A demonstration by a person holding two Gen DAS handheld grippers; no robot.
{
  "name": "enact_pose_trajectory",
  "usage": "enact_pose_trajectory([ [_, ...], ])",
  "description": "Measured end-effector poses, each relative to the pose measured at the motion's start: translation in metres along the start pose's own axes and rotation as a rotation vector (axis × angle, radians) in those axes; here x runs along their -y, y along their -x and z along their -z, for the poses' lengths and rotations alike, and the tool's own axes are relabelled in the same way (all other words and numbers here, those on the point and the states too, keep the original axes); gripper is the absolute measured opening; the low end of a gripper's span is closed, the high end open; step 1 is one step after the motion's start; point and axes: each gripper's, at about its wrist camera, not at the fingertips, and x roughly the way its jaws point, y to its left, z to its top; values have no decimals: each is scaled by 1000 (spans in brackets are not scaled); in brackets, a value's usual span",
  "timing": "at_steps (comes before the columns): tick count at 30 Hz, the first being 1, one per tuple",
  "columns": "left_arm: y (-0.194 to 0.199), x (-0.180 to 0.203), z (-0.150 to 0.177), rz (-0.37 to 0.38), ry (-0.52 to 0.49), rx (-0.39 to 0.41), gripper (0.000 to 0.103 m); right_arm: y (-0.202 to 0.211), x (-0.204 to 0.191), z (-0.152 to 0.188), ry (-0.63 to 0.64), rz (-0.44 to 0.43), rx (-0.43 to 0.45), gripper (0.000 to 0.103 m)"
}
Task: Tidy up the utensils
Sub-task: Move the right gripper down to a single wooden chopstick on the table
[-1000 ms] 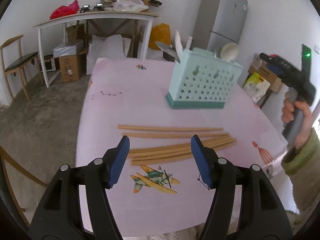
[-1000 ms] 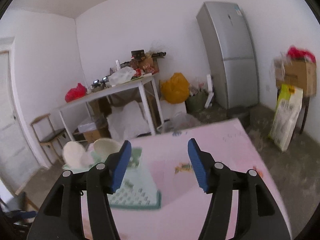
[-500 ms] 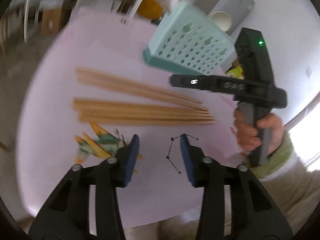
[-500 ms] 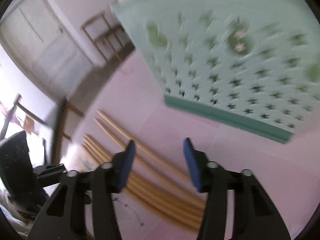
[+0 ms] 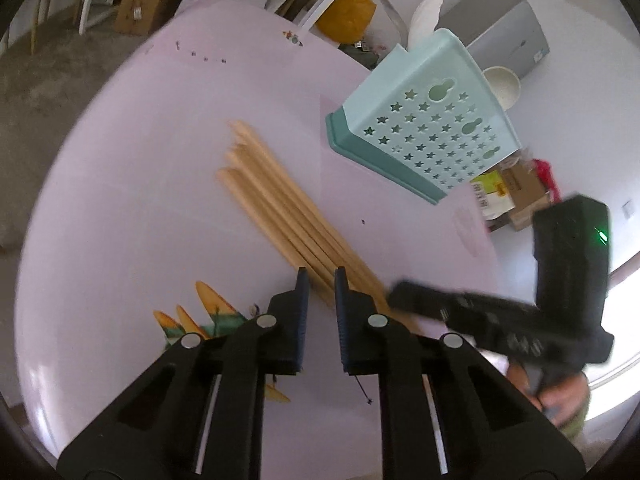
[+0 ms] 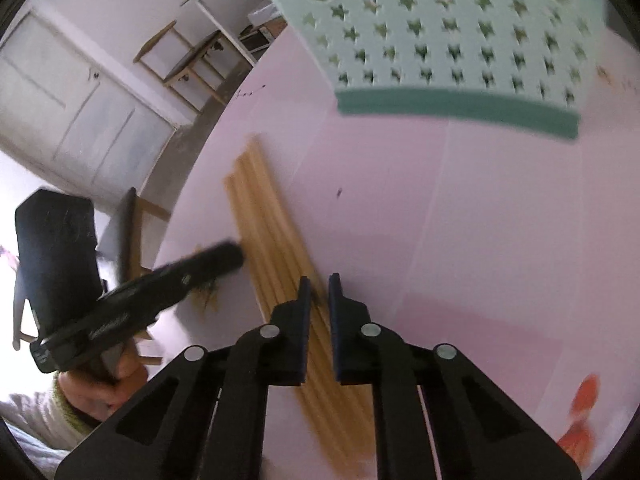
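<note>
Several wooden chopsticks (image 5: 272, 200) lie in a tight bundle on the pink table (image 5: 160, 160). My left gripper (image 5: 320, 280) sits over the bundle's near part with its jaws closing to a narrow gap. Wood shows in that gap and on both sides of the fingers. My right gripper (image 6: 319, 282) is low over the same chopsticks (image 6: 264, 216), its jaws closing too, with sticks running under it. Each gripper shows in the other's view: the right gripper (image 5: 394, 294) at the bundle's end, the left gripper (image 6: 236, 254) at its side. The mint star-holed basket (image 5: 432, 132) stands beyond.
White ladles (image 5: 502, 84) stick out of the basket (image 6: 440, 52). A printed plane (image 5: 200, 316) marks the table (image 6: 440, 220) near its front edge. A grey fridge (image 5: 500, 36), boxes (image 5: 520, 196) and a wooden chair (image 6: 188, 60) stand around the table.
Both grippers came down onto the chopsticks and their jaws narrowed from wide apart to a slim gap. The right one swung from facing the room down to the table. The left view rolled.
</note>
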Motion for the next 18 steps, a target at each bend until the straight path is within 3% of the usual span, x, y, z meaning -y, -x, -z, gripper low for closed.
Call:
enact_pose_trajectory([
  [5, 1, 7, -3, -49, -56, 6, 13, 3, -7, 19, -77, -20, 32, 7],
  [8, -5, 13, -2, -38, -88, 1, 12, 4, -6, 28, -121, -34, 41, 6],
  [10, -10, 18, -3, -19, -111, -8, 12, 9, -4, 33, -140, -20, 52, 5],
  [11, -11, 22, -3, -26, -135, -4, 12, 14, 1, 22, -150, -15, 55, 5],
  [18, -8, 25, 4, -65, -206, 19, 12, 34, 26, 33, -232, 63, 121, 5],
])
